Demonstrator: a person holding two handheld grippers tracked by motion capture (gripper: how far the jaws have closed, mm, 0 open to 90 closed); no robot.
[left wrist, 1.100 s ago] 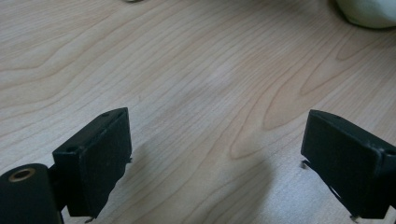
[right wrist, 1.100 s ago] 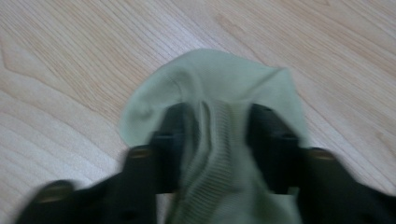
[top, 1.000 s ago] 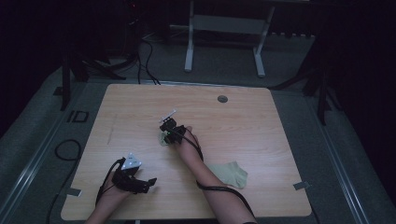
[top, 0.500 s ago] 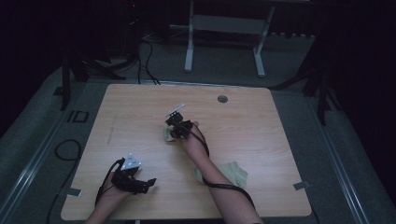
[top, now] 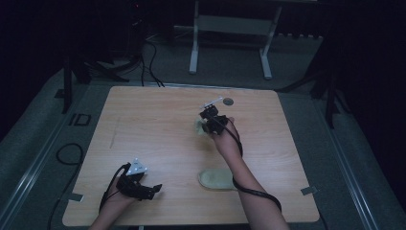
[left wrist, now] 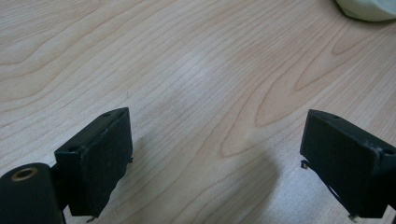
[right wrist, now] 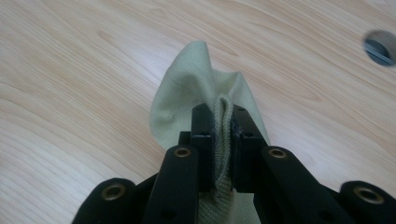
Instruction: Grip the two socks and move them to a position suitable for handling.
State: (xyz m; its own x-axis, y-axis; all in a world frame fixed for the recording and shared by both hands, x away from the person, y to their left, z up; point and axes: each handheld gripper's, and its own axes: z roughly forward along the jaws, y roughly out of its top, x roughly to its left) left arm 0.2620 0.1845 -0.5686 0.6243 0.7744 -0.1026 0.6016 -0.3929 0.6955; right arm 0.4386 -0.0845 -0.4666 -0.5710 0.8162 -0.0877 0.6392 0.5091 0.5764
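My right gripper [top: 211, 120] is past the middle of the wooden table [top: 143, 124], shut on a pale green sock [top: 199, 127]. In the right gripper view the ribbed cuff is pinched between the jaws of the right gripper [right wrist: 223, 113]. The rest of the sock [right wrist: 180, 105] folds forward onto the wood. A second pale green sock [top: 216, 179] lies flat near the front edge, beside my right forearm; its tip shows at the top right of the left gripper view [left wrist: 366, 9]. My left gripper [top: 152, 189] rests at the front left, open [left wrist: 215, 149] over bare wood.
A round cable hole [top: 228, 101] is set in the table near the far edge, seen also in the right gripper view [right wrist: 380, 45]. A metal stand [top: 230, 38] and cables [top: 148, 52] are on the dark floor beyond the table.
My right gripper has carried the sock farther from me and to the right, toward the cable hole. The left gripper and the flat sock have stayed put.
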